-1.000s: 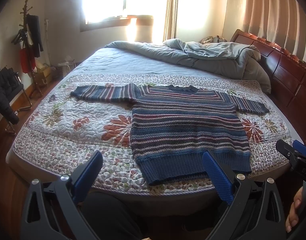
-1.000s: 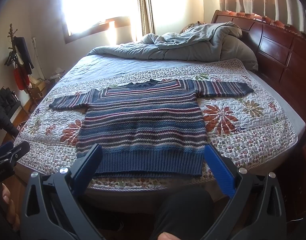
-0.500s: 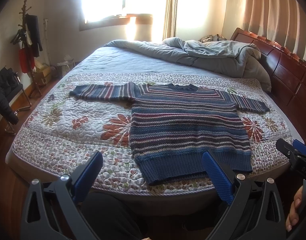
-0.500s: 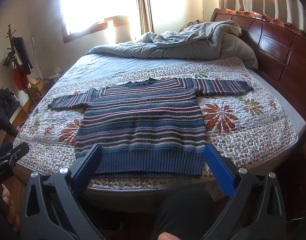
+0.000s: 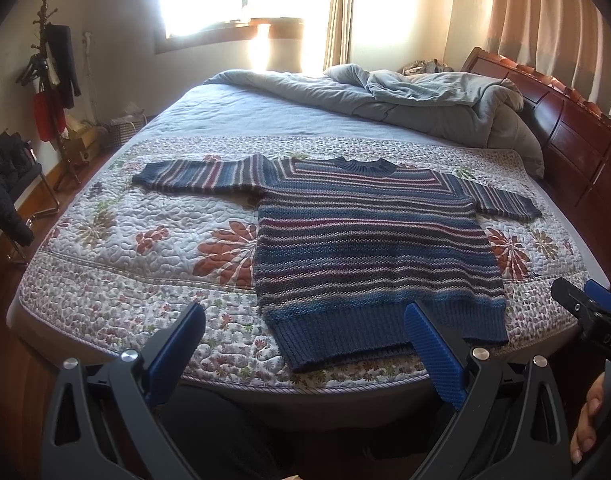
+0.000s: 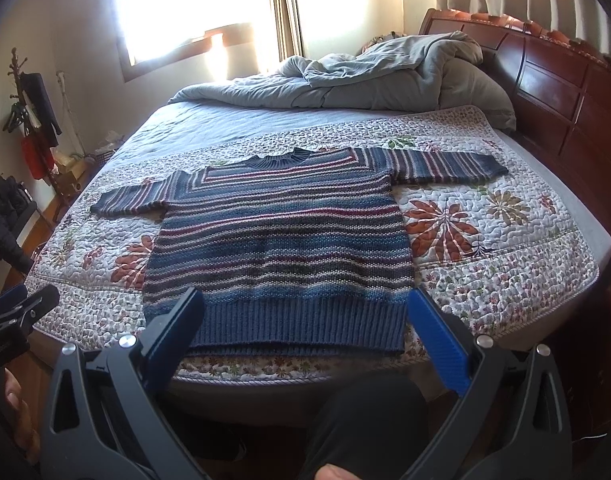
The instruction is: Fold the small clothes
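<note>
While nothing is yet folded, one bed point(image 5: 105, 292) carries one striped sweater point(image 5: 369, 240), flat, both sleeves spread, hem near the front edge. Step: approach. Next likely calls for pinching a sleeve. Left hand-held gripper point(image 5: 305, 336) and right hand-held gripper point(image 6: 305, 320): jaws wide, empty.

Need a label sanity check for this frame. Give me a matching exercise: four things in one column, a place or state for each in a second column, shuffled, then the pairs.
Things
1. blue striped knitted sweater
2. crumpled grey duvet
3. dark wooden headboard
4. left tool

Places or states
A. heaped at the head of the bed
B. open, holding nothing
C. spread flat on the white floral quilt, sleeves out
D. upright along the bed's right side in the picture

Pairs: 1-C, 2-A, 3-D, 4-B
</note>
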